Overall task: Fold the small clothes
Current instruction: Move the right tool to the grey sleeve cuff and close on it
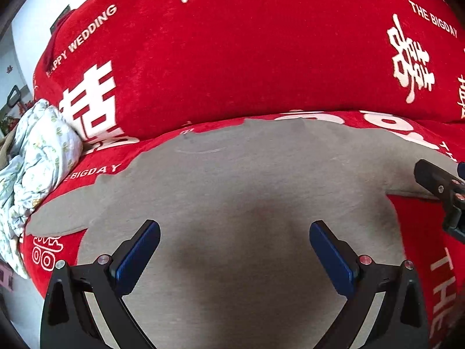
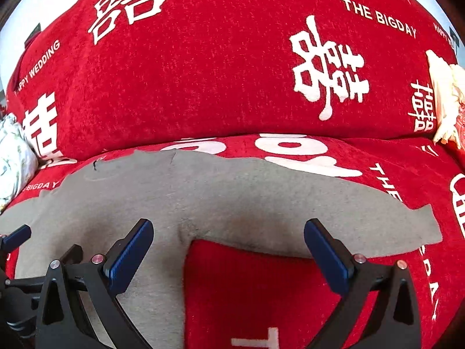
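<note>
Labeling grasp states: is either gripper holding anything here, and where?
Nothing is held. The left gripper and the right gripper are both open, above the grey garment spread flat on the red sofa cover.

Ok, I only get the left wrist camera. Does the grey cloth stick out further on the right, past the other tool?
Observer: Yes. The flat grey knit garment has a sleeve that runs out to the right and ends on the red printed sofa cover.
Operator: Is the right tool grabbing it?
Observer: No. The right black two-finger tool is open, nothing between its blue pads, above where sleeve meets body.
Operator: Anything else over there?
Observer: A cream fluffy thing lies against that cover at the far right; I cannot tell what it is.
</note>
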Motion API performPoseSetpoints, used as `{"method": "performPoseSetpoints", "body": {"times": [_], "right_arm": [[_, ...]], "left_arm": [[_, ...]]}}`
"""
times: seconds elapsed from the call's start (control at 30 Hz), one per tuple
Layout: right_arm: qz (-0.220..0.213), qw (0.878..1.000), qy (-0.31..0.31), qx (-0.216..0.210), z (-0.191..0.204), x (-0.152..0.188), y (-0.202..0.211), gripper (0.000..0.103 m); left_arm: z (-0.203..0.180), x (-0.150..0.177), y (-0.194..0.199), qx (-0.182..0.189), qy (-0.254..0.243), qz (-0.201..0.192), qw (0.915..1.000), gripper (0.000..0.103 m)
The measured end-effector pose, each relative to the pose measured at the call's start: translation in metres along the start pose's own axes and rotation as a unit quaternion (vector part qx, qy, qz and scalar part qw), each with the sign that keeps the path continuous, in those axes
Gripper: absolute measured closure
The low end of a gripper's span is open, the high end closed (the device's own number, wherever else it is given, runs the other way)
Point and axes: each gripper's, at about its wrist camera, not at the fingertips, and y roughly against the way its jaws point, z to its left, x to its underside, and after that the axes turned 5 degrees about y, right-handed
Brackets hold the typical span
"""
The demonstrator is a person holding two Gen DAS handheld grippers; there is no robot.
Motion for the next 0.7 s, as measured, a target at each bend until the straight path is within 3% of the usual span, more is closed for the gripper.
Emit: {"method": "performPoseSetpoints", "body": {"times": [0.27,0.7], "right_arm": [[0.011,0.999,0.017,0.026,-0.024,0.005,-0.002,0.000],[0.006,0.993,-0.094,0.065,-0.116,0.006,0.005,0.000]], "left_arm": [[-0.033,-0.012,-0.002,0.031,0.002,0.022,0.9993,0.000],[-0.098,-0.022,-0.005,0.058,-0.017,0.049,0.9970,0.000]]}}
